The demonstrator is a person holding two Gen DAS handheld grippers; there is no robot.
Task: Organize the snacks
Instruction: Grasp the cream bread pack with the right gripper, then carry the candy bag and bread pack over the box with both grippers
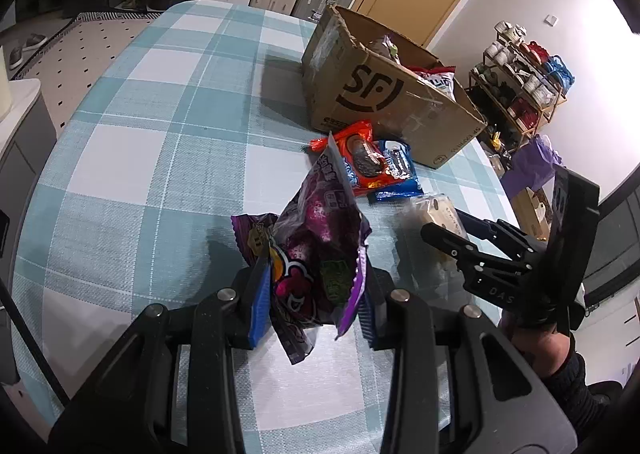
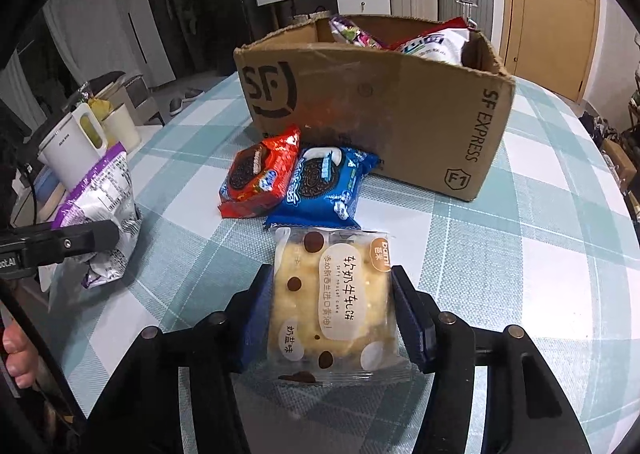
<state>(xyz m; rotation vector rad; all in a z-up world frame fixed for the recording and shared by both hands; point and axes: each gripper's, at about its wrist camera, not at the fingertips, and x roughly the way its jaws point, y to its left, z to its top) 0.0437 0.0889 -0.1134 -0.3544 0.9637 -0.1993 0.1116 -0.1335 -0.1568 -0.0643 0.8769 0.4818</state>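
My left gripper [image 1: 312, 294] is shut on a purple snack bag [image 1: 316, 246], held upright just above the checked tablecloth; the bag's white back shows in the right wrist view [image 2: 100, 210]. My right gripper [image 2: 332, 314] is shut on a clear-wrapped nougat cake [image 2: 332, 306] that rests on the table. A red Oreo pack [image 2: 260, 178] and a blue Oreo pack [image 2: 320, 186] lie side by side in front of the open SF Express cardboard box [image 2: 400, 114], which holds several snack bags. The right gripper also shows in the left wrist view [image 1: 452, 242].
The round table has a teal and white checked cloth [image 1: 160, 142]. White cups and a jug [image 2: 80, 142] stand on a side unit to the left. Suitcases, drawers and a door are behind the table. A shelf rack [image 1: 520, 82] stands to the right.
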